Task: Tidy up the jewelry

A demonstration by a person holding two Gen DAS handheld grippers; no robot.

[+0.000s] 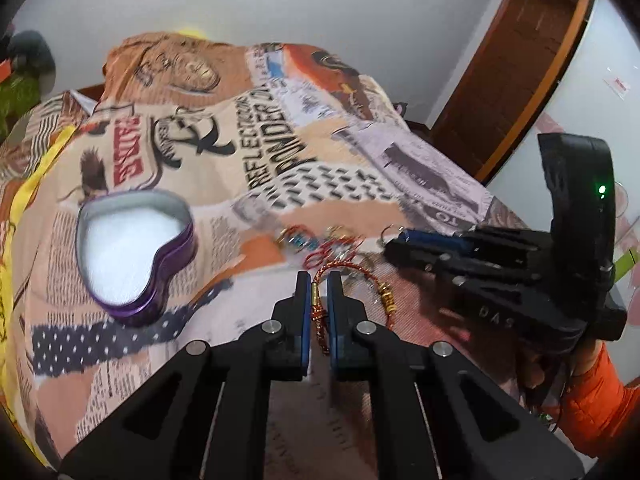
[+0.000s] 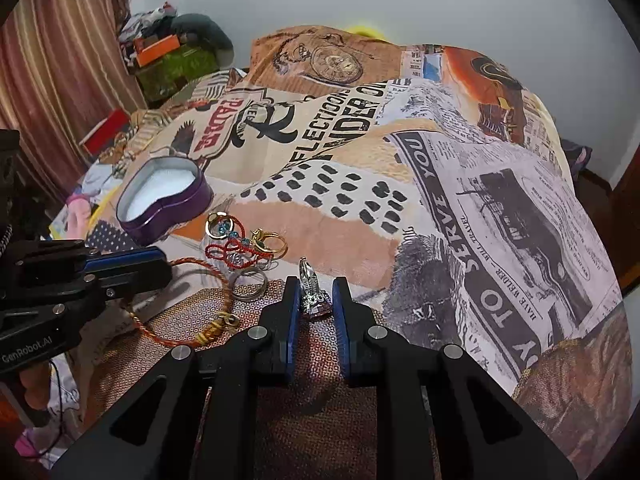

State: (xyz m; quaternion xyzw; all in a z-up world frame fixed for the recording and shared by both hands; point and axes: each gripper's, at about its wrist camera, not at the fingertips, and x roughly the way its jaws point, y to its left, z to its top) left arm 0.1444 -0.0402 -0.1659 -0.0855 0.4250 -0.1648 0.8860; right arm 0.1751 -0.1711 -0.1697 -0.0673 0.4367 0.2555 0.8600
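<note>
My left gripper (image 1: 319, 280) is shut on a red-and-gold cord bracelet (image 1: 387, 300), with its gold clasp pinched between the blue pads. In the right wrist view, that gripper (image 2: 158, 264) comes in from the left and the bracelet (image 2: 210, 334) loops down onto the mat. My right gripper (image 2: 316, 284) is shut on a silver ring with a pink stone (image 2: 312, 300), held upright. A heart-shaped purple tin (image 1: 176, 256) (image 2: 176, 212) with a white lining lies open at the left. Loose jewelry (image 2: 240, 248) lies between the tin and the grippers: gold rings, red thread and a silver band.
Everything lies on a bed with a newspaper-print cover (image 2: 440, 200). A brown woven mat (image 2: 320, 420) sits under the grippers. An orange sleeve (image 1: 592, 400) holds the right gripper (image 1: 394, 242). A striped curtain (image 2: 60, 60) and stacked boxes (image 2: 168, 52) stand at the back left.
</note>
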